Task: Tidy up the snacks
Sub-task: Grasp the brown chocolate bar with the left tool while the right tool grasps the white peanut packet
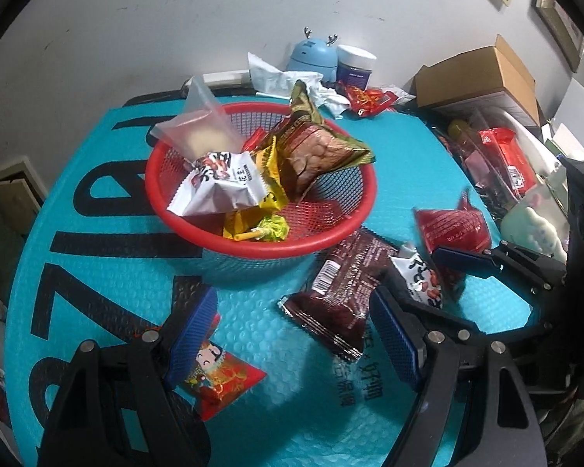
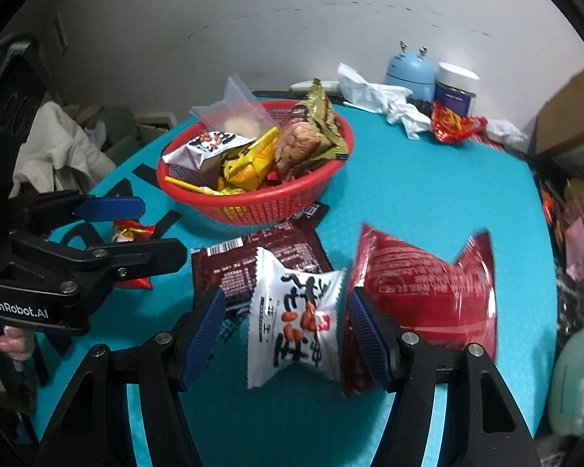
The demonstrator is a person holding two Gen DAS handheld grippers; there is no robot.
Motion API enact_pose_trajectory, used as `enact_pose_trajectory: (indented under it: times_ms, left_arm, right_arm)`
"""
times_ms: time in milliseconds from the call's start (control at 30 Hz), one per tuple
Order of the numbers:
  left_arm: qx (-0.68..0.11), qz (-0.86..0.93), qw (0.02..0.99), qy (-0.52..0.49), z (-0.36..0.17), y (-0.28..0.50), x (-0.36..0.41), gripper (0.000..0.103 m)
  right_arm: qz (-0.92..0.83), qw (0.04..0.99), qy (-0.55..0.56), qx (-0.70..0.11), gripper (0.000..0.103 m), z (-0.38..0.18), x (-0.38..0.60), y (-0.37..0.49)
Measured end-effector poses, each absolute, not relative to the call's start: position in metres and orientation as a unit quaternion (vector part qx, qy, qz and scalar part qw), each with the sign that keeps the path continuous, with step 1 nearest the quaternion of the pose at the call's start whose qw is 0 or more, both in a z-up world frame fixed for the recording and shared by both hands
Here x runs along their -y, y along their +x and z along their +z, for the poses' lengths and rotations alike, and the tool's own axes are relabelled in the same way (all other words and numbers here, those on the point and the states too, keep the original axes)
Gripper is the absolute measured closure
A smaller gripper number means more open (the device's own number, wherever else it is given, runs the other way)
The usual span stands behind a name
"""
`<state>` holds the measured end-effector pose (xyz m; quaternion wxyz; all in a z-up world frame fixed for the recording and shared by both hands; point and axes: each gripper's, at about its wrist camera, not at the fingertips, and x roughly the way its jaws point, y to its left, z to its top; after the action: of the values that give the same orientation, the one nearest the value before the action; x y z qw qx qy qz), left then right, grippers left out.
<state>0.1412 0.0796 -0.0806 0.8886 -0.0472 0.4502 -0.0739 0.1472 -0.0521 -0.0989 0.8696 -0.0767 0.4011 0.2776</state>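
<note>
the right gripper (image 2: 286, 334) has its jaws open around the white peanut pack (image 2: 292, 327); next squeeze, then lift to the red basket (image 2: 253, 202). the left gripper (image 1: 292, 334) is open, holding nothing.

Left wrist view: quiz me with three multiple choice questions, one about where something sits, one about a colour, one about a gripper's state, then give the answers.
1. Where is the blue antlered gadget?
A. on a chair
B. at the back by the wall, beside the white-lidded jar
C. on the floor

2. What colour is the mesh basket?
A. green
B. white
C. red

3. How is the left gripper?
A. open, gripping nothing
B. shut on a cup
C. shut on a spoon

Answers: B, it stands against the wall next to the jar; C, the rim and mesh are red; A, its blue pads stand wide apart with nothing pressed between them.
</note>
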Motion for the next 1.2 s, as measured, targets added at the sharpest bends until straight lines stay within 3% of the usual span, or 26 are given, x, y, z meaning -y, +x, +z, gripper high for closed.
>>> enact_pose_trajectory:
  times_ms: [233, 367, 400, 1067, 1100, 1200]
  left_arm:
    - [-0.459, -0.067, 0.884, -0.05, -0.087, 0.146, -0.082, 0.023]
    - [-0.463, -0.068, 0.883, -0.04, -0.09, 0.149, -0.079, 0.023]
    - [-0.464, -0.071, 0.882, -0.041, -0.091, 0.15, -0.077, 0.023]
    - [-0.483, -0.123, 0.867, -0.002, -0.117, 0.177, -0.025, 0.024]
    - [-0.479, -0.124, 0.869, 0.003, -0.117, 0.176, -0.024, 0.035]
    - [-0.474, -0.139, 0.869, 0.016, -0.116, 0.17, -0.018, 0.054]
  right_arm:
    - [0.271, 0.859, -0.09, -0.425, 0.044, -0.119, 0.042, 0.155]
    - [0.255, 0.864, -0.095, -0.424, 0.067, -0.126, 0.047, 0.158]
    - [0.257, 0.864, -0.086, -0.424, 0.068, -0.125, 0.05, 0.16]
    - [0.253, 0.863, -0.052, -0.434, 0.068, -0.124, 0.082, 0.157]
    - [0.251, 0.864, -0.054, -0.434, 0.068, -0.124, 0.082, 0.156]
    - [0.246, 0.864, -0.053, -0.435, 0.068, -0.124, 0.084, 0.155]
